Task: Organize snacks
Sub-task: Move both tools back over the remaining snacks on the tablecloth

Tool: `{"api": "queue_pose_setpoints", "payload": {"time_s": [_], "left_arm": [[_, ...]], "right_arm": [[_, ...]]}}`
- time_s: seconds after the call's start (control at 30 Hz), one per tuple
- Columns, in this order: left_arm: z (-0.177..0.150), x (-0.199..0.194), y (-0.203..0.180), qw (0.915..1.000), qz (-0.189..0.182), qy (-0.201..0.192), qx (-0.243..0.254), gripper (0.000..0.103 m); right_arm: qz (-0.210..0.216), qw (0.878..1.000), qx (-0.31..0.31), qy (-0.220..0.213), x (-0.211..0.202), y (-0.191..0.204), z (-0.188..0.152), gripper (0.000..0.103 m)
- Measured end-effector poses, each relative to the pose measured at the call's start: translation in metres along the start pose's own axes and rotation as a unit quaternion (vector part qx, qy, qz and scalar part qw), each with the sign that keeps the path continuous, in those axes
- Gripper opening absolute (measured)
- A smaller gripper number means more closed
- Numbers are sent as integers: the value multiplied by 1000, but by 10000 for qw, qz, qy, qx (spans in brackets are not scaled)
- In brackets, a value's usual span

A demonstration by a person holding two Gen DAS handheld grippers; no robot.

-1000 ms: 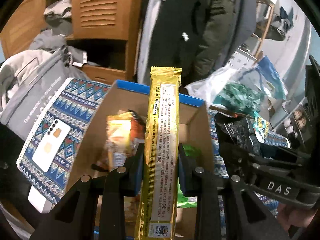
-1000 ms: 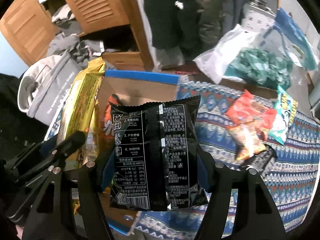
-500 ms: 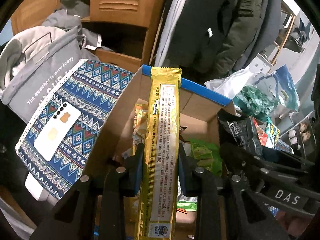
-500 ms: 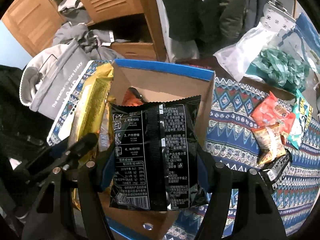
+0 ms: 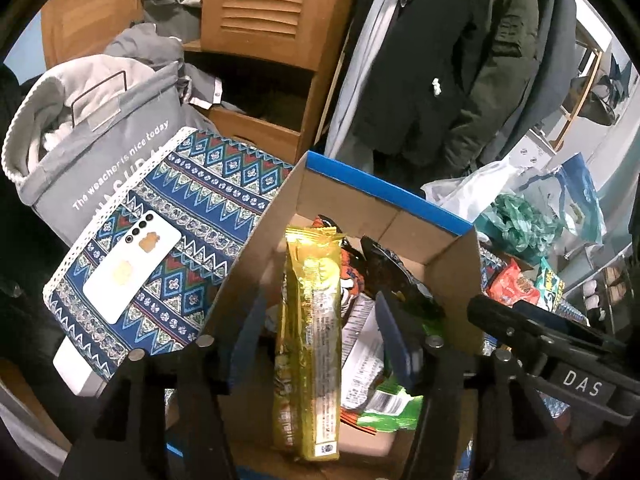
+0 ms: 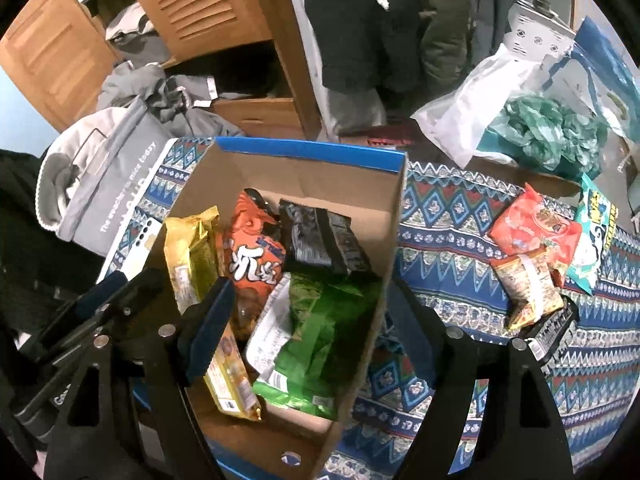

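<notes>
The cardboard box (image 6: 394,220) with the blue rim stands on your patterned cloth (image 6: 452,232), and the snacks are already piling up inside it. The long yellow packet (image 5: 310,344) lies lengthwise along the left side of the box, between the pads of your left hand-held gripper (image 5: 320,340) but touched by neither; those jaws have just been opening and now stand apart on either side of it. To its right in the box you have an orange packet (image 6: 250,256) with white characters, a black packet (image 6: 320,240) tilted toward the far wall, and a green packet (image 6: 328,332) filling the near right part.

Your right hand-held gripper (image 6: 308,328) hangs over the near right side of the box. Its jaws have just been opening too and are spread wide with nothing pressed between the pads; the box's right wall runs between them.

Outside the box, further right on the cloth, more snacks wait: a red packet (image 6: 534,228), a smaller brown packet (image 6: 528,288) touching its near edge, and a teal packet (image 6: 596,236) just beyond. On the left of the cloth a white phone (image 5: 132,268) lies flat. Beyond that corner stands a grey fabric basket (image 5: 104,152), stuffed with clothes.
</notes>
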State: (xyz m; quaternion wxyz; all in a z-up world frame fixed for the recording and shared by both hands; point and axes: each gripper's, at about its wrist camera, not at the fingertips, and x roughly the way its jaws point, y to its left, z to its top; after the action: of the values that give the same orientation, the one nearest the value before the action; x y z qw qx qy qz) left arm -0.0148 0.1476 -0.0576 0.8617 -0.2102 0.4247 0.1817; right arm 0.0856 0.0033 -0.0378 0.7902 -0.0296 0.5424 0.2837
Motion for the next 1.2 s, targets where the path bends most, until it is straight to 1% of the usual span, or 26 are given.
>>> {"api": "queue_pose_setpoints", "payload": {"time_s": [0.07,0.2,0.27,0.43,0.73,1.0,1.2], "left_arm": [[0,-3,-6,9999,38,-61,86,67],[-2,-6,-15,9998,21,-81,187,70],[-3,-7,-20,9997,5,-74,217,74],[-8,-7,-35,9996,-89,18,281,74],[-15,-5,-66,9983,-221,142,523,74],[-23,1,-101,9965,-341,319,697,74],[-26,8,-130,9942,-497,513,805,75]], "right_arm": [[-29,10000,42,1,-2,-5,-1,79],[-80,9999,122,-31,-7,-14,-2,79],[-100,9998,184,-56,-11,-21,-3,79],[-192,9993,292,-119,-19,-38,-5,79],[-346,9973,625,-157,-31,-82,-11,79],[-519,9949,859,-135,-38,-120,-20,79],[-717,9919,1046,-106,-41,-153,-23,79]]}}
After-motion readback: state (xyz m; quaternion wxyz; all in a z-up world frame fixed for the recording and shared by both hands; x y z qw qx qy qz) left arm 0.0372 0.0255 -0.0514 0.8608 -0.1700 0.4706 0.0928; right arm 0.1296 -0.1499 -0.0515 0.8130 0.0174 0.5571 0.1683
